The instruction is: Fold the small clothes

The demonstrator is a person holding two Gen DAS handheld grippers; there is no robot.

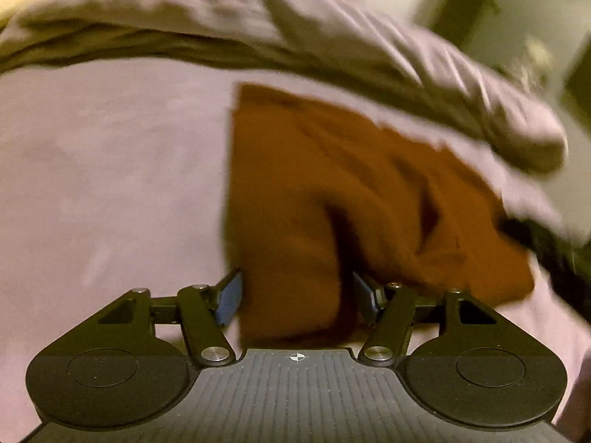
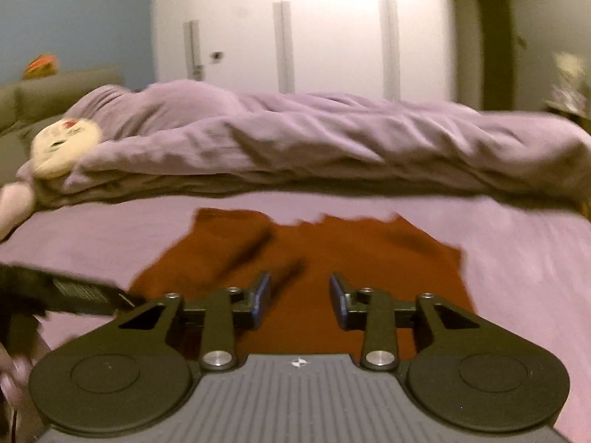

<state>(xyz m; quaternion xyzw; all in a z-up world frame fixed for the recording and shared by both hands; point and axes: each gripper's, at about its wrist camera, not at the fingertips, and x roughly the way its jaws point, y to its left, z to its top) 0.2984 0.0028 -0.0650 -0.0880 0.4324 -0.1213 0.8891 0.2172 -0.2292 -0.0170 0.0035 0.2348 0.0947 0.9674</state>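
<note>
A small rust-brown garment (image 1: pixel 369 192) lies crumpled on a lilac bed sheet (image 1: pixel 110 184). In the left wrist view, my left gripper (image 1: pixel 297 295) is open, and a raised fold of the garment sits between its two blue pads; the frame is blurred. In the right wrist view the same garment (image 2: pixel 332 251) is spread ahead of and under my right gripper (image 2: pixel 299 295), which is open and empty just above the cloth. The left gripper's black body (image 2: pixel 74 291) shows at the garment's left edge.
A bunched lilac duvet (image 2: pixel 314 140) runs across the bed behind the garment. A cream cat-face plush (image 2: pixel 62 144) lies at its left end. White wardrobe doors (image 2: pixel 295 37) stand behind the bed. The sheet continues left and right of the garment.
</note>
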